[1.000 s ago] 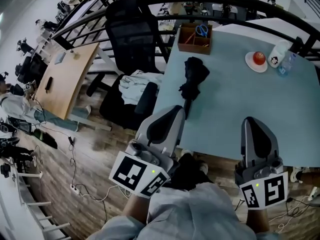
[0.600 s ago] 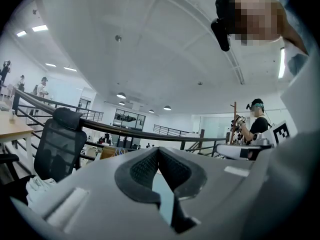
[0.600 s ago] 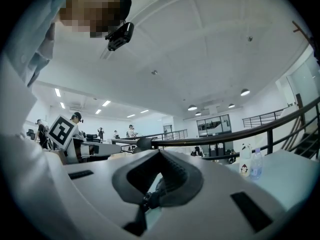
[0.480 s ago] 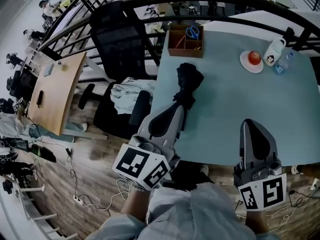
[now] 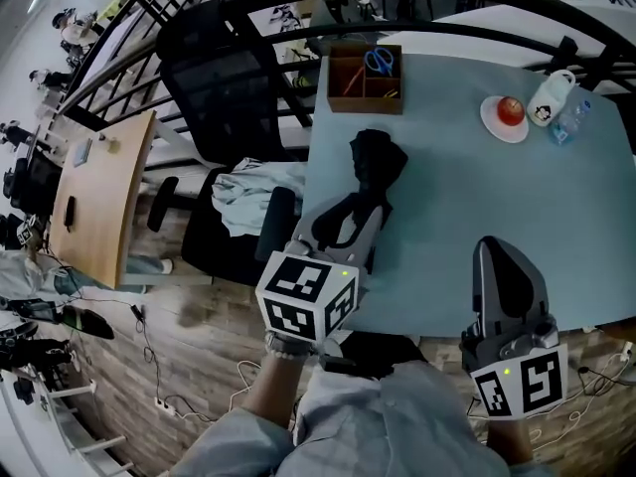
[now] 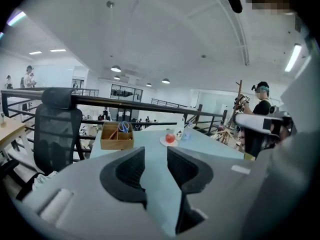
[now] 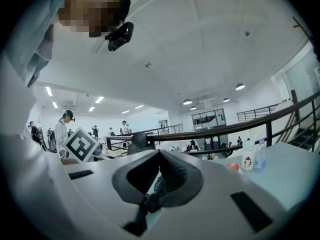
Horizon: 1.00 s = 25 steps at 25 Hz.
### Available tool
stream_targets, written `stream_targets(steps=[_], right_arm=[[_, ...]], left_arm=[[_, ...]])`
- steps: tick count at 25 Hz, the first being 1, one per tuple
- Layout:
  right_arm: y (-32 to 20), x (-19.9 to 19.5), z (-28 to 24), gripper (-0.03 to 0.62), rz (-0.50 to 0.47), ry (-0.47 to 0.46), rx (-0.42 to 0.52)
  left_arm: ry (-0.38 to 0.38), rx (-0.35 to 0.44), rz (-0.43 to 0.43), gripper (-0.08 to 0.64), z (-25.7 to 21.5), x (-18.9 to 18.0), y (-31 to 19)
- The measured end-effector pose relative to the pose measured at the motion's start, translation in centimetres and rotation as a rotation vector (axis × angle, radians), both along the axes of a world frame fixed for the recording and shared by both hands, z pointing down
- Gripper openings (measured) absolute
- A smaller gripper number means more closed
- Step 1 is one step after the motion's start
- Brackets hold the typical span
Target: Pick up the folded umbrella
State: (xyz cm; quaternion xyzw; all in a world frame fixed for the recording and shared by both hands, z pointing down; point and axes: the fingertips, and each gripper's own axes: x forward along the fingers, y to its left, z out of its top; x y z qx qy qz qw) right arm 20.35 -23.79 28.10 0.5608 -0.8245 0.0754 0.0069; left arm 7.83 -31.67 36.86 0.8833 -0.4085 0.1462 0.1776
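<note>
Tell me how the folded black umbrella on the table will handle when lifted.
The umbrella looks loosely bunched, so its fabric will probably squash and shift under a grip. Its narrower near end looks firmer, likely a steadier hold. Lying flat on the table, it seems unlikely to roll.

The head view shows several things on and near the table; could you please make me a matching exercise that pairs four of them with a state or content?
Things:
1. folded umbrella
2. wooden box
3. plate
4. right gripper

States:
A. holds blue-handled scissors
B. jaws together, nothing between them
C. lies black on the left part of the table
D. carries a red fruit

Pairs: 1-C, 2-A, 3-D, 4-B
</note>
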Motion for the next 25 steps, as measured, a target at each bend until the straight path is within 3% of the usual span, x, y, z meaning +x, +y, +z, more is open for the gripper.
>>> stream_targets(steps=[4, 8, 15, 25], right_arm=[[-0.9, -0.6, 0.2, 0.000, 0.009, -0.002, -0.008], [-1.6, -1.0, 1.1, 0.000, 0.027, 0.007, -0.031], [-2.6, -1.7, 2.3, 0.000, 0.053, 0.017, -0.066], [-3.9, -2.2, 3.3, 0.000, 0.088, 0.024, -0.101]], left_arm=[[-0.019, -0.088, 0.008, 0.185, 3.2, 0.3, -1.7], [-0.039, -0.178, 0.000, 0.216, 6.6, 0.2, -3.5], [-0.069, -0.357, -0.050, 0.230, 12.3, -0.4, -6.4], [-0.124, -0.526, -0.062, 0.230, 18.7, -0.1, -9.3]])
